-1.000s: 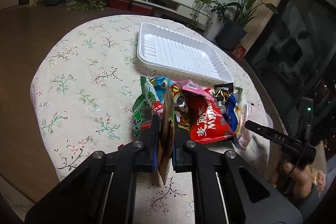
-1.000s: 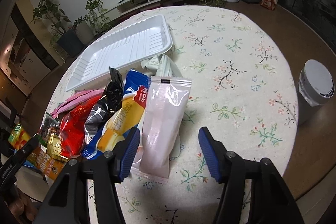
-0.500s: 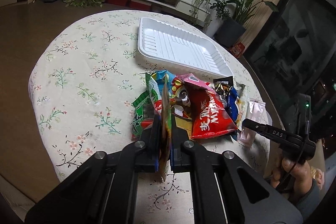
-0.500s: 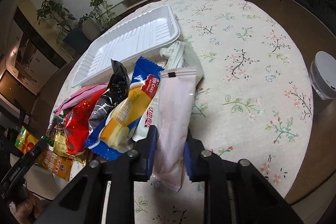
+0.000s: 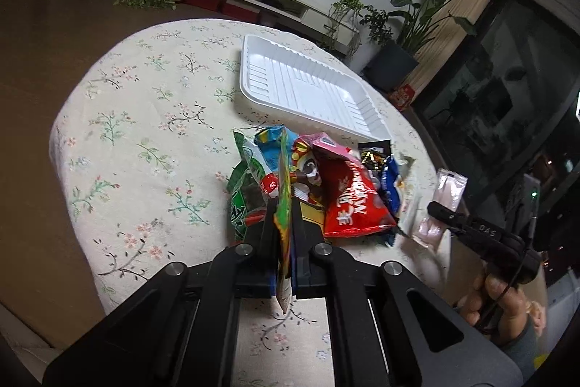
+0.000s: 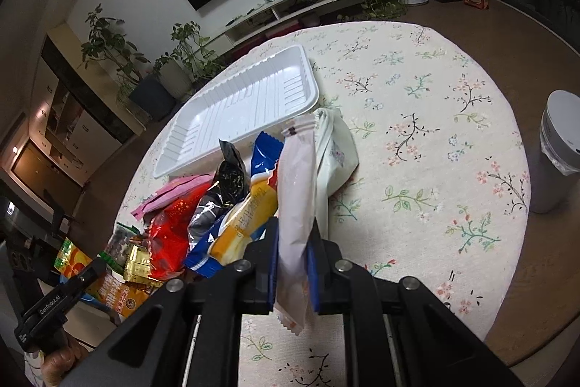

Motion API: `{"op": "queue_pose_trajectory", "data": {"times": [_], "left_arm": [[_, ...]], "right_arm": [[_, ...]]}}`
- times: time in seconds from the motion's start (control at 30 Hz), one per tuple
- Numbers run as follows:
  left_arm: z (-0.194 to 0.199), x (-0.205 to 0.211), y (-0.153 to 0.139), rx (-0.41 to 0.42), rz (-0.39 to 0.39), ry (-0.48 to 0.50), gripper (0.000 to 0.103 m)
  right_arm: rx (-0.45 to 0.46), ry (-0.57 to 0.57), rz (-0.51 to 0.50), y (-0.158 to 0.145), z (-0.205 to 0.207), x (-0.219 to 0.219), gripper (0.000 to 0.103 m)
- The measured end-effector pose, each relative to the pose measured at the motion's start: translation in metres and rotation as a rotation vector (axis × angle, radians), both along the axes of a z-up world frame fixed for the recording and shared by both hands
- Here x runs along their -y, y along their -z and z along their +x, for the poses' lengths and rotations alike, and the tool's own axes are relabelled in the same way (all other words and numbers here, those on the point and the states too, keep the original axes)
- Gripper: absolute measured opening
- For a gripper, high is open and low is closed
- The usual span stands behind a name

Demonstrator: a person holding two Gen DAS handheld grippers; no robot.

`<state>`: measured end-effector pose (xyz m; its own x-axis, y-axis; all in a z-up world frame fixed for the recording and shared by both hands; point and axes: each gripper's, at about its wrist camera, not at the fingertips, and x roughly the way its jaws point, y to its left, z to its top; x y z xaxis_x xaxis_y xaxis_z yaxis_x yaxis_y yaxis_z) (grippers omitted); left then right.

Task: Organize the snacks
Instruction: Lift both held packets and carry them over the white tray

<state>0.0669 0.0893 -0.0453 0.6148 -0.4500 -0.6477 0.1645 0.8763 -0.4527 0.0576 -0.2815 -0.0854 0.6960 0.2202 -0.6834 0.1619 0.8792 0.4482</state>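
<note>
My left gripper (image 5: pixel 284 223) is pinching a thin, edge-on orange-and-green packet (image 5: pixel 284 205) tight between its jaws, just above the tablecloth (image 5: pixel 119 140); my right gripper (image 6: pixel 293 263) is clamping a pale pink packet (image 6: pixel 295 205) that is standing up out of the snack pile (image 6: pixel 203 216); the pile is lying on the near side of the white tray (image 6: pixel 239 111), touching its near rim; the tray is sitting flat on the round table.
</note>
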Motion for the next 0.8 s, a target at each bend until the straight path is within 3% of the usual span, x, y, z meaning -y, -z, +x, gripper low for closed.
{"op": "queue_pose_trajectory", "data": {"times": [0.2, 0.43, 0.67, 0.8], "left_arm": [[-0.003, -0.008, 0.001, -0.030, -0.107, 0.056, 0.002], [-0.009, -0.021, 0.006, -0.082, -0.195, 0.098, 0.003], [-0.015, -0.014, -0.006, -0.099, -0.080, 0.077, 0.003], [-0.016, -0.016, 0.003, -0.163, -0.036, 0.060, 0.003]], "right_arm": [[0.074, -0.006, 0.079, -0.008, -0.006, 0.007, 0.015], [0.075, -0.016, 0.111, -0.006, -0.002, 0.007, 0.015], [0.045, -0.029, 0.076, -0.002, 0.002, -0.001, 0.015], [0.020, -0.041, 0.078, 0.003, 0.006, -0.004, 0.015]]}}
